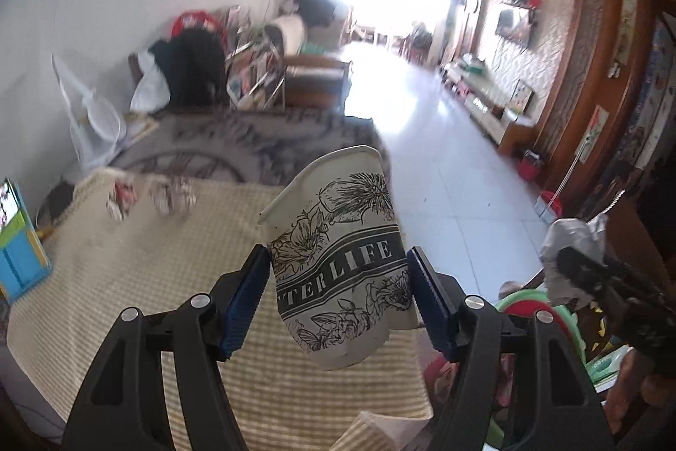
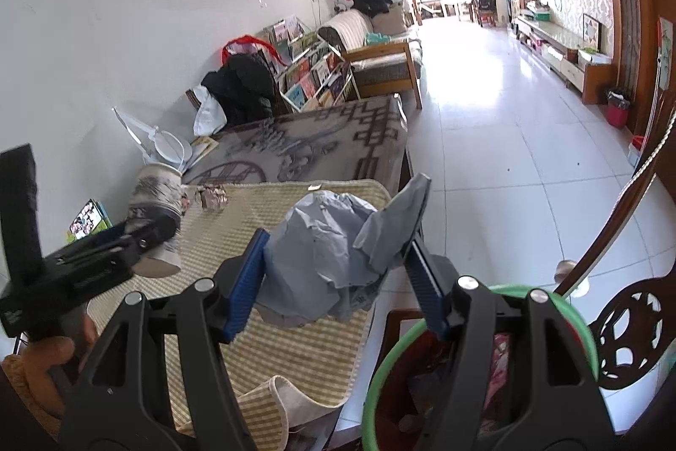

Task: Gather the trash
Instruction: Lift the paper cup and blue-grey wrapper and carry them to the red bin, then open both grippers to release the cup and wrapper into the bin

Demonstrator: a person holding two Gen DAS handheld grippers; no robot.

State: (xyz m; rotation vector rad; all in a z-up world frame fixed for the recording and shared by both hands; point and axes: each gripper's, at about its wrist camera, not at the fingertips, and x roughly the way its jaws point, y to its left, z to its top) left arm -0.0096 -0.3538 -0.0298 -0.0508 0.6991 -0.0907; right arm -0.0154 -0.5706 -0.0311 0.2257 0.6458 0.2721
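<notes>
The left wrist view shows the left gripper (image 1: 338, 294) clamped on a squashed paper cup (image 1: 338, 261) printed with flowers and lettering, lifted clear of the desk (image 1: 148, 282) and its yellow checked mat; the print cannot be read from the right wrist view, where the cup (image 2: 158, 206) is seen side-on at the left. The right wrist view shows the right gripper (image 2: 338, 277) holding a crumpled grey-blue paper wad (image 2: 325, 256) above the desk's (image 2: 295, 349) near corner, with a green-rimmed bin (image 2: 380, 379) directly below, partly hidden by the gripper's right finger. In the left wrist view that bin (image 1: 528, 303) is only a sliver. 2 small crumpled wrappers (image 1: 152, 195) lie at the mat's far edge, well apart from both grippers.
</notes>
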